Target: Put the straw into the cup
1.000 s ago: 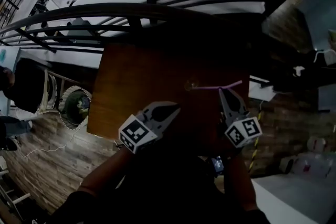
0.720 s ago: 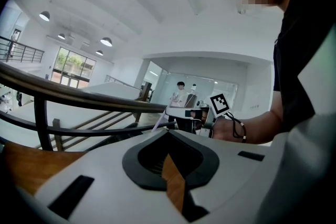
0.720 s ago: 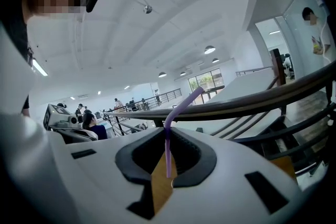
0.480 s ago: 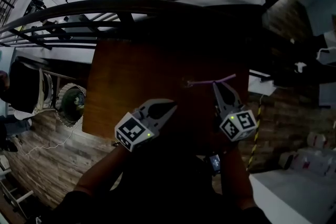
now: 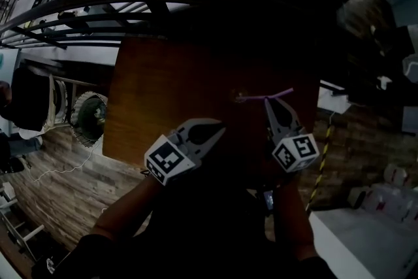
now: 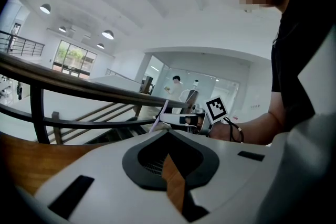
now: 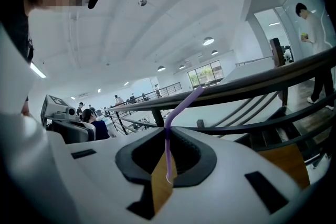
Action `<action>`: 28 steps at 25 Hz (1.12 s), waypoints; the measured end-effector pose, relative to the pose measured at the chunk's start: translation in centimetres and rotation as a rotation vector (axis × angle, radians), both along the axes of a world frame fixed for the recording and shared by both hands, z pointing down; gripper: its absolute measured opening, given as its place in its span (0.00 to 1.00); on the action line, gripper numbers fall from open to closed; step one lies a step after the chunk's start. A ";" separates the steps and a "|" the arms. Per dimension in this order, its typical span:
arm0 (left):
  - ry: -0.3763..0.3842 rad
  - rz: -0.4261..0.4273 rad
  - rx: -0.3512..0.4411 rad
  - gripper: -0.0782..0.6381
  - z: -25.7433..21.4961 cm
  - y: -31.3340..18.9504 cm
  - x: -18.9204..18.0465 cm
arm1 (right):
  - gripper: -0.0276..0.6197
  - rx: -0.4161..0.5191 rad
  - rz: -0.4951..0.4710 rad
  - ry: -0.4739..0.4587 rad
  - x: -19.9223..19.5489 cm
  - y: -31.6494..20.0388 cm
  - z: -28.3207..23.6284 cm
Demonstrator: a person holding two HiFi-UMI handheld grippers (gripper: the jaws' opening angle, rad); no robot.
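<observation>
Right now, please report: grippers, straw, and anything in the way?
Right gripper shut on purple straw, held over wooden table. Left gripper shut, empty. Cup not made out in dark head view. Nothing seen blocking.

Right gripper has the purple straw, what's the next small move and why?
The right gripper is shut on the purple straw, held over the table. I'd probably tip its left end down toward the faint round shape there, likely the cup, though it's too dark to be sure.
</observation>
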State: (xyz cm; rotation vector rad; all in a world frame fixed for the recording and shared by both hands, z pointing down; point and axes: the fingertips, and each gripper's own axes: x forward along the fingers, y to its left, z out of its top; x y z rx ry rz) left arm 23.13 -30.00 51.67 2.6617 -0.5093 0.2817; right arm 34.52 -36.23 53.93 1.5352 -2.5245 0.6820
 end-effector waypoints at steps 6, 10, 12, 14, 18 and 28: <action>-0.006 -0.011 -0.022 0.12 1.0 -0.3 -0.1 | 0.10 -0.028 0.002 0.021 0.5 -0.4 2.3; -0.002 -0.002 -0.026 0.12 1.3 -0.5 0.0 | 0.10 -0.054 -0.006 0.028 0.2 -0.5 3.8; 0.000 0.002 -0.028 0.12 1.5 -0.6 0.3 | 0.10 -0.065 -0.011 0.032 0.1 -0.6 4.5; 0.004 0.007 -0.031 0.12 1.6 -0.6 0.7 | 0.10 -0.077 -0.018 0.035 0.0 -0.5 5.3; 0.009 0.019 -0.039 0.12 1.8 -0.5 1.1 | 0.10 -0.099 -0.033 0.047 -0.7 -0.6 6.5; 0.000 0.030 -0.051 0.12 2.2 -0.4 1.4 | 0.10 -0.143 -0.062 0.081 -1.5 -0.6 8.8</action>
